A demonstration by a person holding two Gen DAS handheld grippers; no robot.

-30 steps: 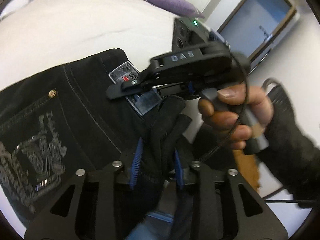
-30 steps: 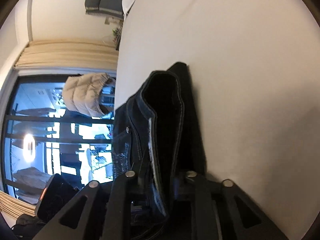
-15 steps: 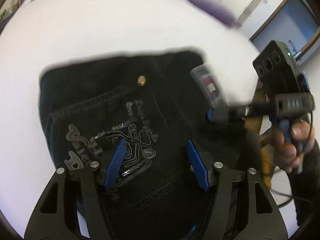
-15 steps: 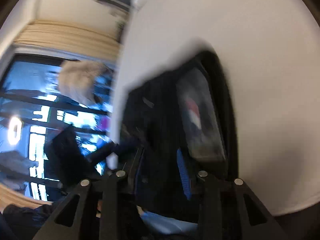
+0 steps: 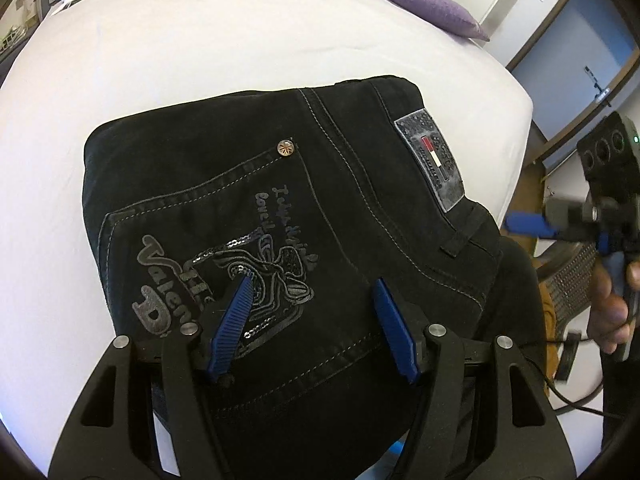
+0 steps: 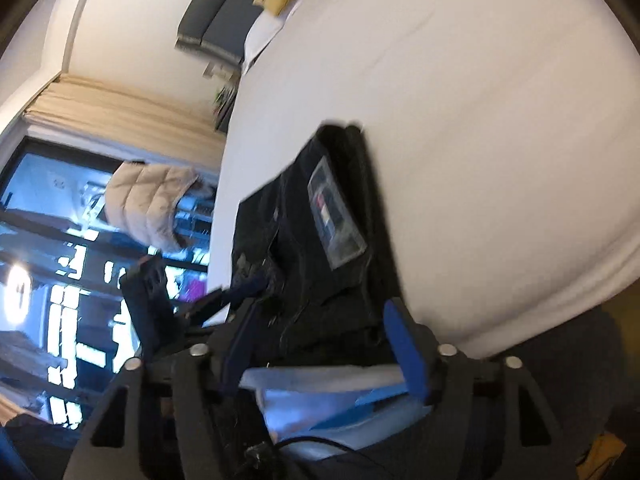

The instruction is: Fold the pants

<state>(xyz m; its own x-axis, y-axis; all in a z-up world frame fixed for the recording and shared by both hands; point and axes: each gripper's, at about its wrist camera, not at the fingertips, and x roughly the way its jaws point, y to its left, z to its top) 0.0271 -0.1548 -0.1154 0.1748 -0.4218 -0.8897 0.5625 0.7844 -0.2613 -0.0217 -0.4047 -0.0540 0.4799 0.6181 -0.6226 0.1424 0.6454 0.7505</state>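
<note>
Lying folded on the bed (image 5: 200,60), the pants (image 5: 280,200) could slump apart if either spread, empty tool (image 5: 312,324) snags them.

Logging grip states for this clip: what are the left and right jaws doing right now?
Left gripper: open, holding nothing, over the folded black pants.
Right gripper: open, holding nothing, at the pants' waistband end.

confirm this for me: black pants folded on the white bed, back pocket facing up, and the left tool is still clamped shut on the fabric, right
Not quite. The left tool is open, its blue fingers spread apart above the back pocket and gripping nothing, as the left wrist view shows. The rest holds: the black pants lie folded on the white bed, pocket up.
</note>
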